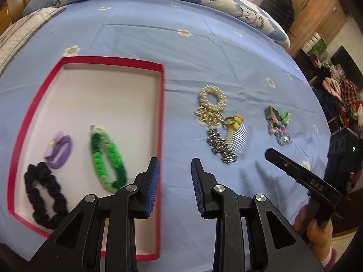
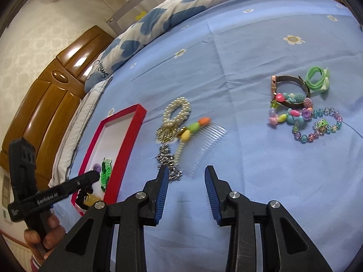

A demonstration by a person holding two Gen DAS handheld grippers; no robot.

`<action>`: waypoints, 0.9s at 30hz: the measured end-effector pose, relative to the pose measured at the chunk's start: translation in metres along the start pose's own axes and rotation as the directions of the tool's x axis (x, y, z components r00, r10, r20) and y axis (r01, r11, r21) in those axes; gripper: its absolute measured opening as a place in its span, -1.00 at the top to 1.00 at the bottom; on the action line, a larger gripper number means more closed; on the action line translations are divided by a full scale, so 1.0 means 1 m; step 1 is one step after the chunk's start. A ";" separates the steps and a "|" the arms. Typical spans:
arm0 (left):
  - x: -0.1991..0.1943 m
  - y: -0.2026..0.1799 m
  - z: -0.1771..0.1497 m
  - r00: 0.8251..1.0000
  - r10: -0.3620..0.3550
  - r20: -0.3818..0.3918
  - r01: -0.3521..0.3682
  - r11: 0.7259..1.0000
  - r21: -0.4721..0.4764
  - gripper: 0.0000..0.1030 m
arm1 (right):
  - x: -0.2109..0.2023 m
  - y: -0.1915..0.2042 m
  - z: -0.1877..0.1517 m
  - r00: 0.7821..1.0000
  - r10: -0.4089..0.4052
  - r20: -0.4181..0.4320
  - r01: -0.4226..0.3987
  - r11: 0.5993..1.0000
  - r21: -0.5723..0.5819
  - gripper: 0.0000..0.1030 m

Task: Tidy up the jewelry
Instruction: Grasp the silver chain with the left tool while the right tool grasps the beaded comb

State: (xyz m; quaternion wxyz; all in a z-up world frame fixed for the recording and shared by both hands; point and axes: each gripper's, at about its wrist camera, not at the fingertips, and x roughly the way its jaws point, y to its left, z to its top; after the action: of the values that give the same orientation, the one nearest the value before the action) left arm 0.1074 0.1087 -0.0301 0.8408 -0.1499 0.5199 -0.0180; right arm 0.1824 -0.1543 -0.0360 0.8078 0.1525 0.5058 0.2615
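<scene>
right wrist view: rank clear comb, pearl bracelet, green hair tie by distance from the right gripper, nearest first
From the right gripper, with its jaws open:
1. Clear comb, just ahead of the jaws, near centre.
2. Pearl bracelet, farther ahead, slightly left.
3. Green hair tie, farthest, upper right beside the bangle.

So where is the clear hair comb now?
The clear comb lies on the blue bedsheet, outside the red box, just right of the silver chain, ahead of the right gripper.
</scene>
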 end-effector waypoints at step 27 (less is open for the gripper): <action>0.091 -0.073 0.012 0.991 -0.031 -0.132 0.050 0.988 0.143 0.55 | 0.002 -0.047 0.017 0.991 0.128 0.039 -0.133 0.976 0.170 0.95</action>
State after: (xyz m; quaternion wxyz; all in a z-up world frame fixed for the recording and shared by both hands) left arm 0.1690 0.0246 -0.0840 0.8135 -0.0972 0.5674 -0.0828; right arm 0.2109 -0.1908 -0.0544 0.7797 0.2584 0.5040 0.2669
